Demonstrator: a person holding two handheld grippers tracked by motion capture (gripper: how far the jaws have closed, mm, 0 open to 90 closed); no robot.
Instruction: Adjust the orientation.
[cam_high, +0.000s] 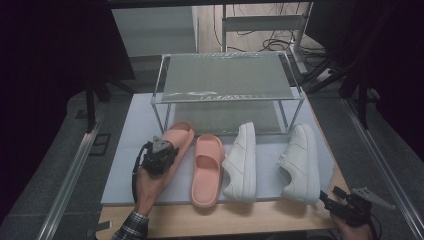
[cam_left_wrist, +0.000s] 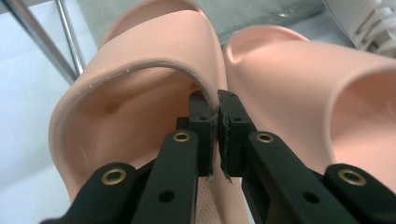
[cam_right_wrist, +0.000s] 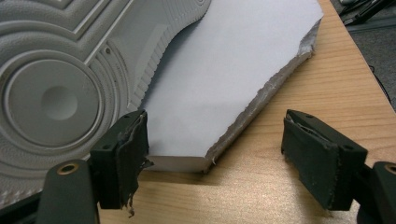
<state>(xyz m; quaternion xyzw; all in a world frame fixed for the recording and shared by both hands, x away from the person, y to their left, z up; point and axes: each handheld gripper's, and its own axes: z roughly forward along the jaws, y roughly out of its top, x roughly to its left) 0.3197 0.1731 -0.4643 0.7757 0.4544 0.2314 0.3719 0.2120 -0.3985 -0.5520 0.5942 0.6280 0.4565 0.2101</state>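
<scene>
The left gripper (cam_left_wrist: 218, 109) is clamped on the strap edge of the left salmon-pink rubber slide sandal (cam_left_wrist: 140, 93); its jaws are pressed together with only the thin strap between them. In the high view this gripper (cam_high: 159, 156) sits at the 7 o'clock side of the white foam board (cam_high: 130, 150), touching that sandal (cam_high: 181, 135). The right gripper (cam_right_wrist: 215, 154) has its jaws spread wide, holding nothing, over the light wooden tabletop (cam_right_wrist: 303, 93) at the board's 5 o'clock corner.

Count: two pink slide sandals and two white lace-up sneakers, in one row on the board. The second sandal (cam_high: 207, 170) lies just beside the first; the sneakers (cam_high: 242, 162) (cam_high: 301, 162) follow toward 3 o'clock. One clear two-tier rack with metal legs (cam_high: 227, 80) stands at 12 o'clock.

The left gripper view shows the sandal's textured footbed. The right gripper view shows the grooved sneaker sole (cam_right_wrist: 56, 93) and the board's torn foam edge (cam_right_wrist: 261, 102).
</scene>
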